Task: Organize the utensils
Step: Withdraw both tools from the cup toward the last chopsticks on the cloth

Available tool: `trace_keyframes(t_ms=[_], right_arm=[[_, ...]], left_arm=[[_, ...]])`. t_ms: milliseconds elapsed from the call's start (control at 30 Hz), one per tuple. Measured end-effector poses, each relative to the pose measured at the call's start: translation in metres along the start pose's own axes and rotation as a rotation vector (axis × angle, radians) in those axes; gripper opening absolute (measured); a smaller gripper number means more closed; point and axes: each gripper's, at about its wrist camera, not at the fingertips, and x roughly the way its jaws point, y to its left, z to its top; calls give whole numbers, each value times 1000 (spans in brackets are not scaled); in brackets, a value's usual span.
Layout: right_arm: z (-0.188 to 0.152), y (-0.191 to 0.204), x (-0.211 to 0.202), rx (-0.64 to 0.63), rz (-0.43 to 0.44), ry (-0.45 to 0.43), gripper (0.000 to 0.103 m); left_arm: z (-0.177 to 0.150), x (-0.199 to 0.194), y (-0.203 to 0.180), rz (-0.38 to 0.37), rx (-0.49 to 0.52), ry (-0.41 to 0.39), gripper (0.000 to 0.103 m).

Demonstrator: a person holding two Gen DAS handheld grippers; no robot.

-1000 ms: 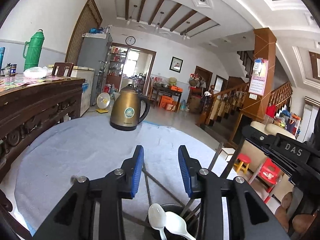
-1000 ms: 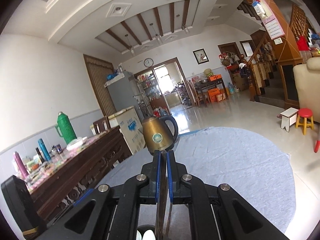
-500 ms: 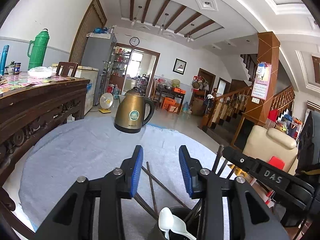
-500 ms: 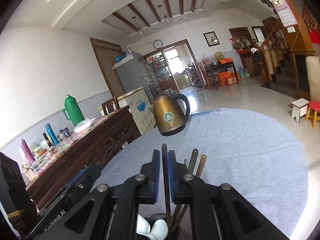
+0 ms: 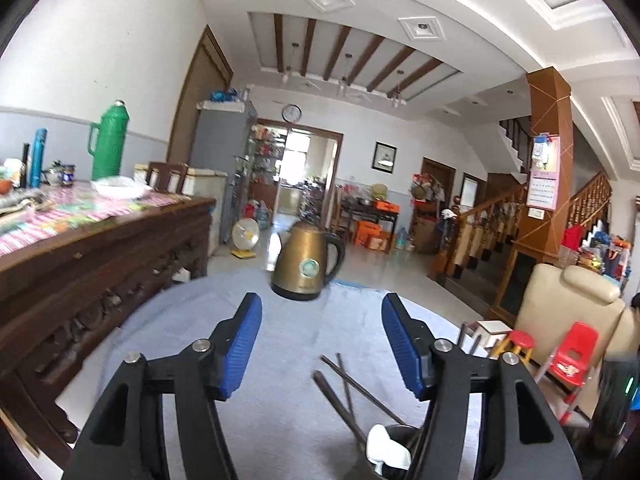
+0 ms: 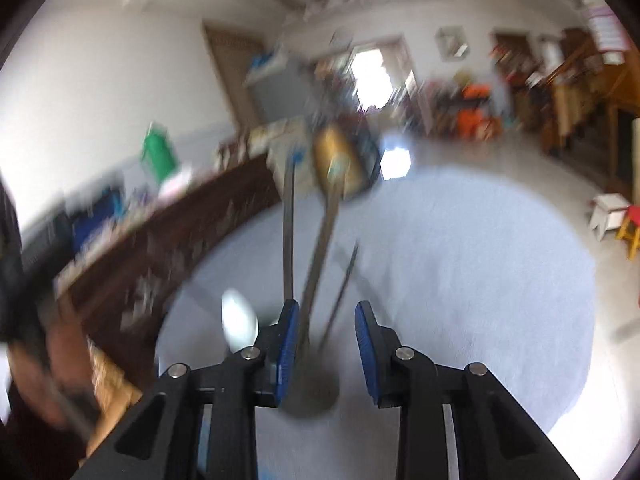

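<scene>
1. The left hand-held gripper is held released, blue pads spread wide, above the grey-clothed desk.
2. The right hand-held gripper is seen released, nothing between its pads; the view is blurred.
3. Chopsticks and white spoons are stood in a dark utensil holder just beneath the left gripper.
4. A bronze kettle is set well beyond.

Left tool spread wide and holding nothing; right tool parted, gripping nothing.
</scene>
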Motion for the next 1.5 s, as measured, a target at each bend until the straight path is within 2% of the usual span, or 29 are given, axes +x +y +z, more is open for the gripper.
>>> trace_keyframes(t_ms=[100, 233, 300, 333, 400, 467, 533, 667, 733, 900, 1167, 1267, 1500], right_arm=[[-30, 4, 21, -54, 54, 167, 31], [-66, 18, 39, -63, 176, 294, 31], [-63, 29, 38, -70, 194, 270, 24], [-57, 33, 33, -69, 200, 227, 21], [-33, 39, 10, -45, 211, 59, 21], [-14, 44, -17, -70, 161, -105, 21], [-8, 46, -27, -90, 156, -156, 21], [-16, 33, -15, -62, 96, -97, 21], [-19, 18, -9, 12, 90, -74, 21], [-12, -4, -19, 52, 46, -98, 21], [-6, -34, -35, 131, -30, -114, 21], [-4, -41, -34, 158, -50, -104, 21], [5, -53, -24, 199, -92, -75, 21]], left_arm=[[3, -6, -1, 33, 11, -22, 73], [7, -7, 1, 52, 13, -21, 76], [7, -5, 2, 56, 12, -13, 77], [6, -4, 3, 56, 12, -7, 77], [5, -5, 2, 58, 14, 1, 77], [2, -5, 3, 61, 11, 4, 77], [1, -5, 6, 65, 7, 3, 77], [-2, -1, 11, 75, -8, 19, 77], [-4, 0, 14, 82, -11, 27, 77], [-7, -2, 20, 109, -5, 29, 79], [-26, -15, 32, 147, 41, 87, 87], [-35, -15, 39, 165, 67, 121, 87], [-64, -4, 68, 217, 64, 272, 87]])
